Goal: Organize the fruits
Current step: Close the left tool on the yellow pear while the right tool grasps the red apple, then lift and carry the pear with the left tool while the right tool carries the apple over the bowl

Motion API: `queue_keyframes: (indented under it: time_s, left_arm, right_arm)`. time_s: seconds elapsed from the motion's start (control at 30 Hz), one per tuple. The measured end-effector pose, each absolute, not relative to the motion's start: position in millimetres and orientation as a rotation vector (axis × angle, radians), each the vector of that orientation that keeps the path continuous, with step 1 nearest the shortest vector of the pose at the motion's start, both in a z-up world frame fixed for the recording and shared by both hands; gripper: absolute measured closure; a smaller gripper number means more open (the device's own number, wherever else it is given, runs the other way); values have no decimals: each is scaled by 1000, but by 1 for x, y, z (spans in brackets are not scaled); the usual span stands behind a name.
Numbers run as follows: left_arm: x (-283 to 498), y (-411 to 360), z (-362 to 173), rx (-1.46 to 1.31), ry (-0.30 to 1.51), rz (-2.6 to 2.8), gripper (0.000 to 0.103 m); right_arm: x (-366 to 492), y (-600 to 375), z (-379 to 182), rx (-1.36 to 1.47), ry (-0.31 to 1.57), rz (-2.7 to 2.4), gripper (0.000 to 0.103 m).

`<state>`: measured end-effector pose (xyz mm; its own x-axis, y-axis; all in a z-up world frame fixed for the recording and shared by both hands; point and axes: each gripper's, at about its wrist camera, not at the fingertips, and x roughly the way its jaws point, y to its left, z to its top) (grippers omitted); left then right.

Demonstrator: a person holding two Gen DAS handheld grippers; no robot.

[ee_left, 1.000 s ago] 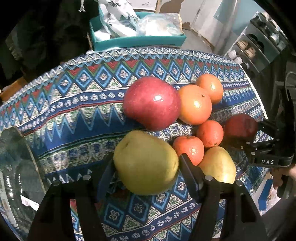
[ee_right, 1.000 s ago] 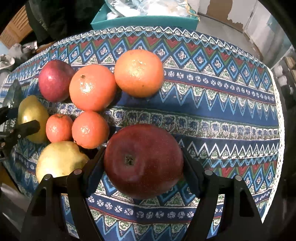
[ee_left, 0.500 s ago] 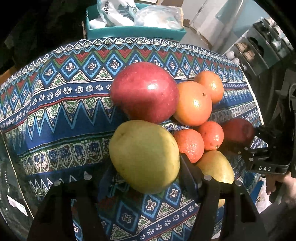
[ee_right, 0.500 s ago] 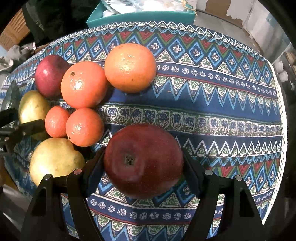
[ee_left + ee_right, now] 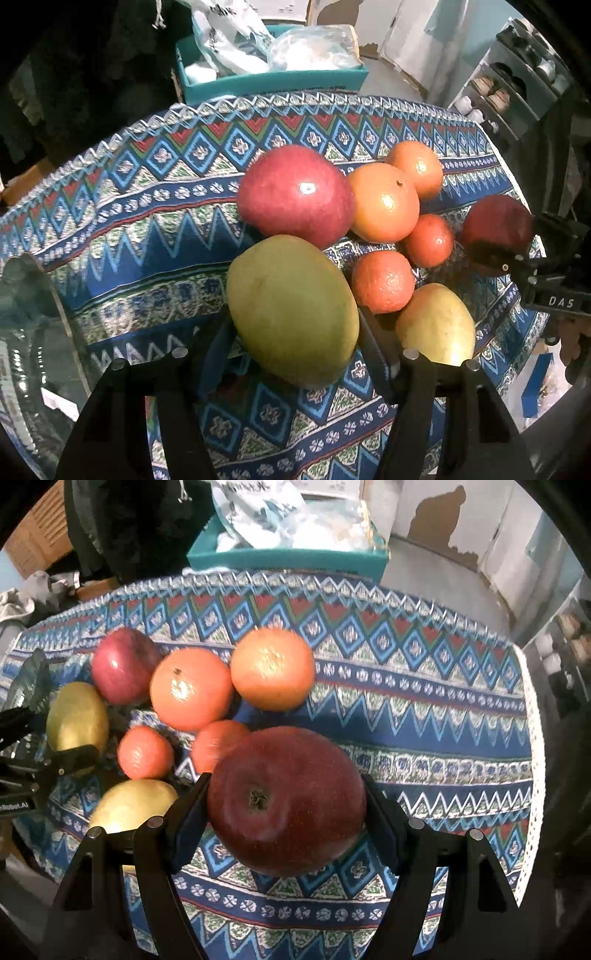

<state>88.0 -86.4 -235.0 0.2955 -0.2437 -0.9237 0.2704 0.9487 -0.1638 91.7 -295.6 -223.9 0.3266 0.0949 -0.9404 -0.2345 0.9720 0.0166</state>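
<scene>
- Left wrist view: the left gripper (image 5: 295, 332) points steeply down at the patterned tablecloth (image 5: 147, 229). A yellow-green mango (image 5: 291, 310) sits between its two black fingers (image 5: 376, 354).
- The jaws have just been closing on that mango. Both pads now lie against its sides, so it is gripped at about a middling width.
- Just beyond the held mango lies a red apple (image 5: 295, 195). To its right are two large oranges (image 5: 384, 203), touching one another, and two smaller tangerines (image 5: 384, 282) nearer the camera.
- A second mango (image 5: 436, 325) rests on the cloth beside the right finger.
- At the right edge the right gripper (image 5: 517, 254) shows from the side, clamped on a dark red apple (image 5: 496, 225).
- A teal box (image 5: 273, 79) of plastic bags stands behind the table, and a glass plate (image 5: 33, 332) sits at the left.
- Right wrist view: the right gripper (image 5: 286, 805) also tilts steeply down. Its fingers (image 5: 380, 827) press both flanks of the dark red apple (image 5: 286, 801), stem end toward the camera. It is a wide grip, and the apple looks raised off the cloth.
- The other fruit is clustered to the left on the tablecloth (image 5: 406, 716). The left gripper (image 5: 55, 753) reaches in from the left edge, holding its mango (image 5: 77, 716).
</scene>
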Motion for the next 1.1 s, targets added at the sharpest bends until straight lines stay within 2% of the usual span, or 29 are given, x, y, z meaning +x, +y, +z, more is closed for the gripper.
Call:
queue_keyframes:
  time_s: [0.8,1.1]
  left_arm:
    - [43,-70,-124,133,943,-316,38]
    - [29,-48,-95,102,891,-312,38]
  right_arm:
    - [75,-254,-110,-98,961,305,26]
    - [67,-229,-75,-91,886,369,26]
